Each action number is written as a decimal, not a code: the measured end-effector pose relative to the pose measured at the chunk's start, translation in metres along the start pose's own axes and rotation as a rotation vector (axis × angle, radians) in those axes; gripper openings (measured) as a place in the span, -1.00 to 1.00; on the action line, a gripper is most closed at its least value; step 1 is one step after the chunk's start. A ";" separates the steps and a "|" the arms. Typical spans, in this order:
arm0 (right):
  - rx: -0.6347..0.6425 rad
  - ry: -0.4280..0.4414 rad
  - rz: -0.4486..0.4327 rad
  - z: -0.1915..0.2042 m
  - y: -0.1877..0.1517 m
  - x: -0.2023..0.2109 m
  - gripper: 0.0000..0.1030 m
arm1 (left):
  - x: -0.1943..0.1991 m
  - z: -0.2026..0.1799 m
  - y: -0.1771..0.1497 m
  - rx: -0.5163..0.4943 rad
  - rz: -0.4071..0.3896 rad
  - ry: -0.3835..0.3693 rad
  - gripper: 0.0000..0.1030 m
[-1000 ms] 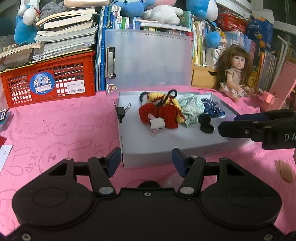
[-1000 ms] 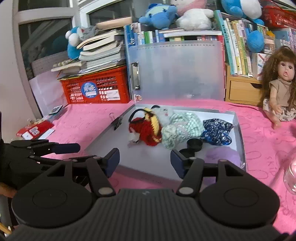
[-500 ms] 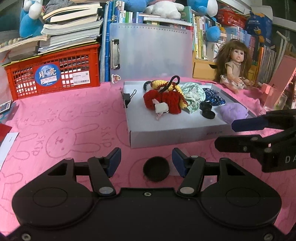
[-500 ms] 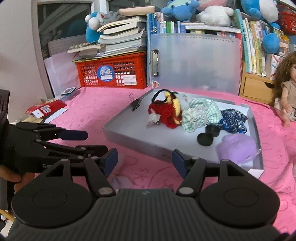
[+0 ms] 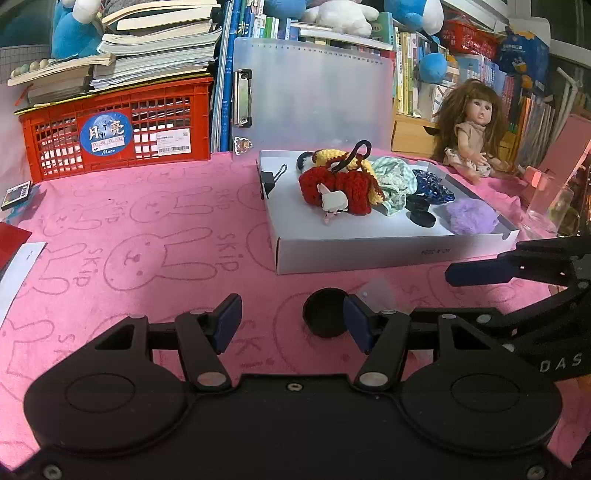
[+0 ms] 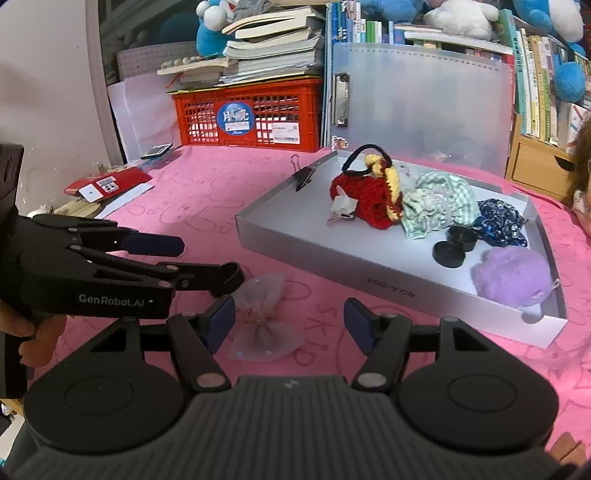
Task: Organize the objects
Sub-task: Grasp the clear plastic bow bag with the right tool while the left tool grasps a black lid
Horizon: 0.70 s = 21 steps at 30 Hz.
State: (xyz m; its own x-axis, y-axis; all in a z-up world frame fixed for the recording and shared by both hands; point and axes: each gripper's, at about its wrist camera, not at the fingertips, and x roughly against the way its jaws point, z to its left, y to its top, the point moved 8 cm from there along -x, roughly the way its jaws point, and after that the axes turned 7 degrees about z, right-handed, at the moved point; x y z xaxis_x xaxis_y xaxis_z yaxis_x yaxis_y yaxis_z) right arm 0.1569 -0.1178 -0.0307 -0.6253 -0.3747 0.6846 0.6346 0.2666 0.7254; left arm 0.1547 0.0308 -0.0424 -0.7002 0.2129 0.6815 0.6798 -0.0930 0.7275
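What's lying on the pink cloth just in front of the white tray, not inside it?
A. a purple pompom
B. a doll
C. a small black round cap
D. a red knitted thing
C: the black cap lies on the pink cloth, in front of the tray near the left claw; the pompom and knitted thing are inside the tray.

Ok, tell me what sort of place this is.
Most likely a child's room or home study corner: stuffed toys sit atop crammed bookshelves, a doll leans against them, and the table wears a pink bunny-print cloth.
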 end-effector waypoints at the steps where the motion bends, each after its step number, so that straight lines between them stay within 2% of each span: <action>1: 0.004 0.000 0.003 0.001 -0.001 -0.001 0.49 | 0.000 0.000 0.000 0.001 0.001 -0.004 0.11; 10: 0.061 0.014 0.029 0.019 -0.007 -0.012 0.49 | 0.004 0.004 0.004 0.041 -0.017 -0.039 0.01; 13: 0.076 0.016 0.028 0.024 -0.007 -0.015 0.37 | 0.005 0.003 0.003 0.027 -0.020 -0.034 0.01; 16: 0.074 0.019 0.032 0.026 -0.006 -0.017 0.05 | 0.004 0.003 0.003 0.032 -0.019 -0.036 0.01; 19: 0.069 0.019 0.027 0.025 -0.006 -0.016 -0.09 | 0.004 0.003 0.004 0.034 -0.022 -0.037 0.01; 21: 0.062 0.011 0.026 0.024 -0.005 -0.016 -0.36 | 0.004 0.004 0.003 0.033 -0.019 -0.038 0.01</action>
State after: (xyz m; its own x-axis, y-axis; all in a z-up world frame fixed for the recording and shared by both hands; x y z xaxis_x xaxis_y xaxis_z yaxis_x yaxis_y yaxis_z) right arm 0.1528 -0.0920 -0.0439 -0.6040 -0.3764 0.7026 0.6207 0.3309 0.7108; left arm 0.1554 0.0347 -0.0378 -0.7049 0.2507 0.6636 0.6736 -0.0565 0.7369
